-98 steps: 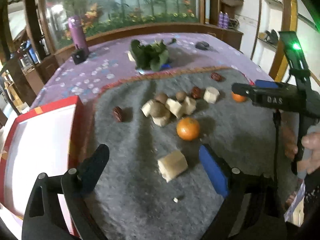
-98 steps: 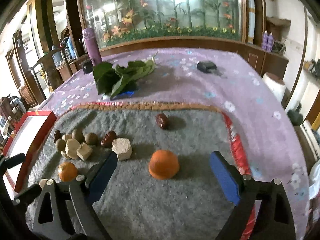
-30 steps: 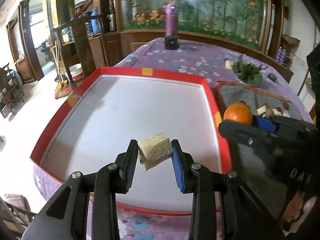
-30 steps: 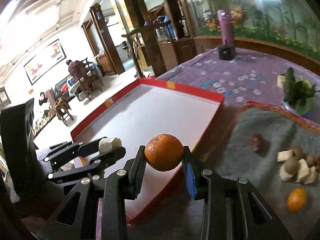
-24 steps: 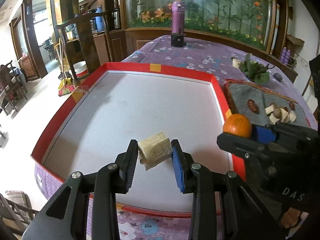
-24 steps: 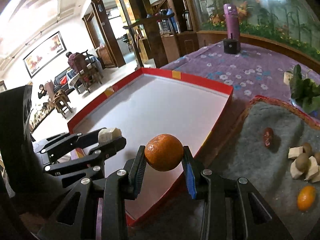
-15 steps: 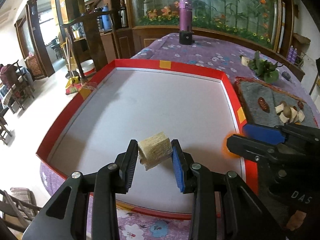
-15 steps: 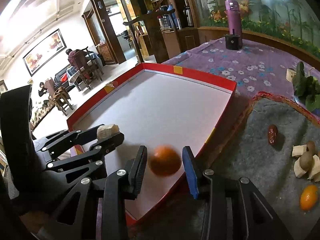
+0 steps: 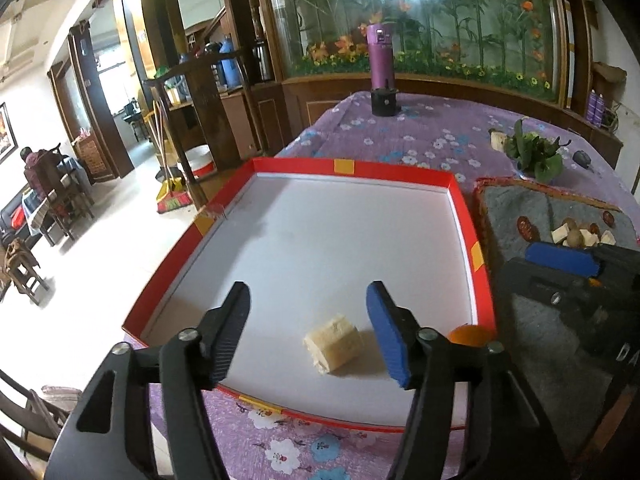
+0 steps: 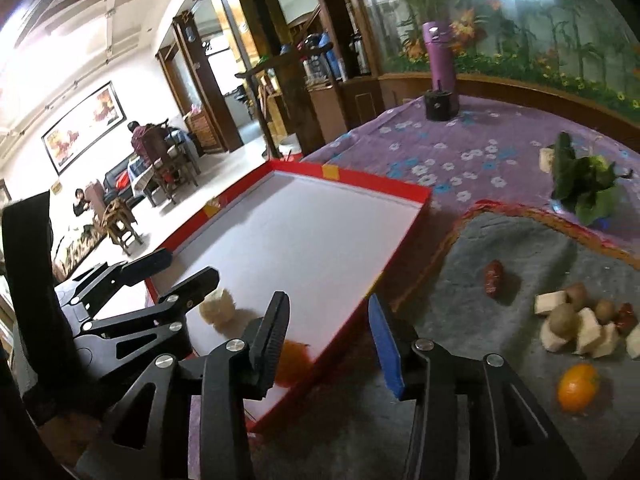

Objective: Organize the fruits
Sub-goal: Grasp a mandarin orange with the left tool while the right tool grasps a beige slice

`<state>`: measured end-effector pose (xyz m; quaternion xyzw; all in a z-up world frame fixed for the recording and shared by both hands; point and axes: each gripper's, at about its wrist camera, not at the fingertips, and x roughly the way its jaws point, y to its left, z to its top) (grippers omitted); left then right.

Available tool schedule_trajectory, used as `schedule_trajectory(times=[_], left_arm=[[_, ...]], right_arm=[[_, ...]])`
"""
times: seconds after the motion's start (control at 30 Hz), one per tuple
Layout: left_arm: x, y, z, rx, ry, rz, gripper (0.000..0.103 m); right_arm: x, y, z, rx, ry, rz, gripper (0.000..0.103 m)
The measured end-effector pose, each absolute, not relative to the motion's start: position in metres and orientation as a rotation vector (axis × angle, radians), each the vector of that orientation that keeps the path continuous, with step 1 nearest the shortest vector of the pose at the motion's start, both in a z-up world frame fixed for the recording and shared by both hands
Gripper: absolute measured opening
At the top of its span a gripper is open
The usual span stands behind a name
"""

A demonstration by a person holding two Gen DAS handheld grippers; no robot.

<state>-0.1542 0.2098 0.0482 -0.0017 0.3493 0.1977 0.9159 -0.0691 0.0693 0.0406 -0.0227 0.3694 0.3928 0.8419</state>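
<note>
My left gripper (image 9: 308, 332) is open above the near end of the red-rimmed white tray (image 9: 464, 208). A pale fruit chunk (image 9: 333, 347) lies on the tray floor between its fingers. An orange (image 9: 466, 335) sits in the tray's near right corner. In the right wrist view my right gripper (image 10: 328, 336) is open over the tray's rim (image 10: 348, 308); the orange (image 10: 294, 362) lies partly behind its left finger, the chunk (image 10: 218, 305) beside the left gripper (image 10: 176, 280). More fruit stays on the grey mat (image 10: 520, 236): a small orange (image 10: 578, 386), a date (image 10: 494, 278), several chunks and kiwis (image 10: 576, 326).
A purple flowered cloth (image 9: 432, 136) covers the table. A purple bottle (image 9: 382, 68) and leafy greens (image 9: 534, 154) stand at the far side. The table edge drops to the floor left of the tray, with chairs beyond.
Both grippers opened. The pale chunk dropped from my left gripper onto the tray floor. The orange fell from my right gripper into the tray's near right corner.
</note>
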Motion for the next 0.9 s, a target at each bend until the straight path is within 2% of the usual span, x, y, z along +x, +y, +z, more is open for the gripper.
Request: schedule_trajectory(times=[0.33,0.47,0.67,0.9], left_arm=[[-0.154,0.181,0.064,0.050,0.697,0.380,0.063],[-0.153,0.168,0.069,0.072,0.693,0.363,0.063],[-0.148,0.142,0.069,0.074,0.711,0.265,0.069],[-0.133,0.097,0.056,0.087,0.779,0.095,0.069]], right_arm=[[-0.060,0.009,0.062,0.052,0.729,0.765,0.045],[-0.054,-0.021,0.066,0.088,0.711,0.719,0.050],[-0.039,-0.084,0.065,0.148,0.697,0.617,0.050],[-0.020,-0.169,0.053,0.270,0.728,0.472,0.052]])
